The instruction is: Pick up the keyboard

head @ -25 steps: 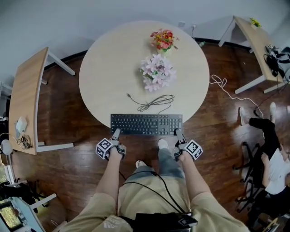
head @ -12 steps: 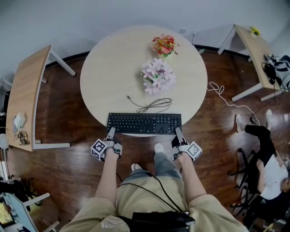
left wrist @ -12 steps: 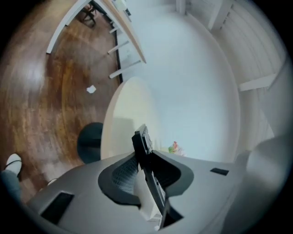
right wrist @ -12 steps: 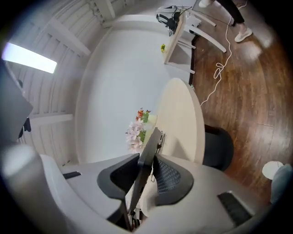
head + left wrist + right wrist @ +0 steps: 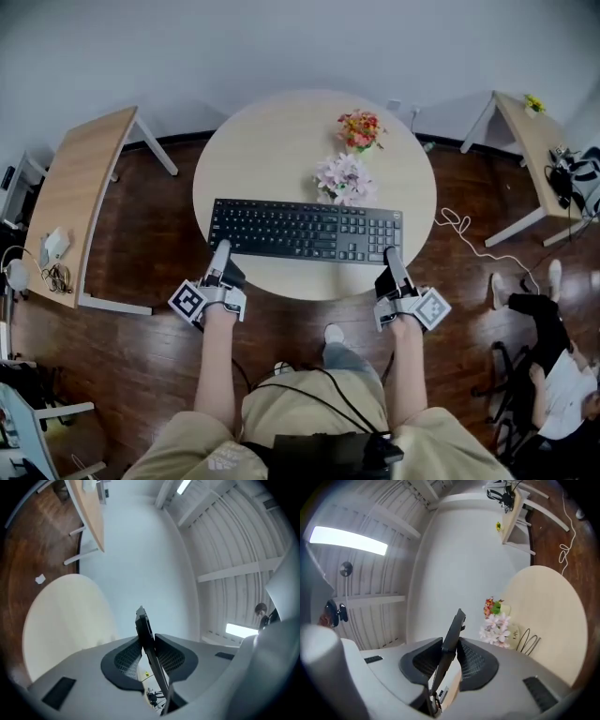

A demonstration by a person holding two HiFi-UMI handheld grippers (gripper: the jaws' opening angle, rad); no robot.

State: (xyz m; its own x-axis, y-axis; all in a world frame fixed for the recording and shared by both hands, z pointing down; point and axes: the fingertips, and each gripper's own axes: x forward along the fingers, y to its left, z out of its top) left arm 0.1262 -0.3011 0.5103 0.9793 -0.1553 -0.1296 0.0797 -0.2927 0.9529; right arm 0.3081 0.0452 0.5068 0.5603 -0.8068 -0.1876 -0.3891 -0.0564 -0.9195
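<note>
Two grips: left gripper (image 5: pixel 219 253) and right gripper (image 5: pixel 392 262) clamped on the near edge of the black keyboard (image 5: pixel 305 231), one by each end.
Position: held above the round table (image 5: pixel 272 141).
Handling: judged light, stiff, thin (smooth edge may slip if tilted); end holds balance it.

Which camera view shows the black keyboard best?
The head view: the whole keyboard shows from above, keys up, gripped at its near corners by the left gripper and the right gripper. Each gripper view shows only its thin edge, clamped between that gripper's jaws.
</note>
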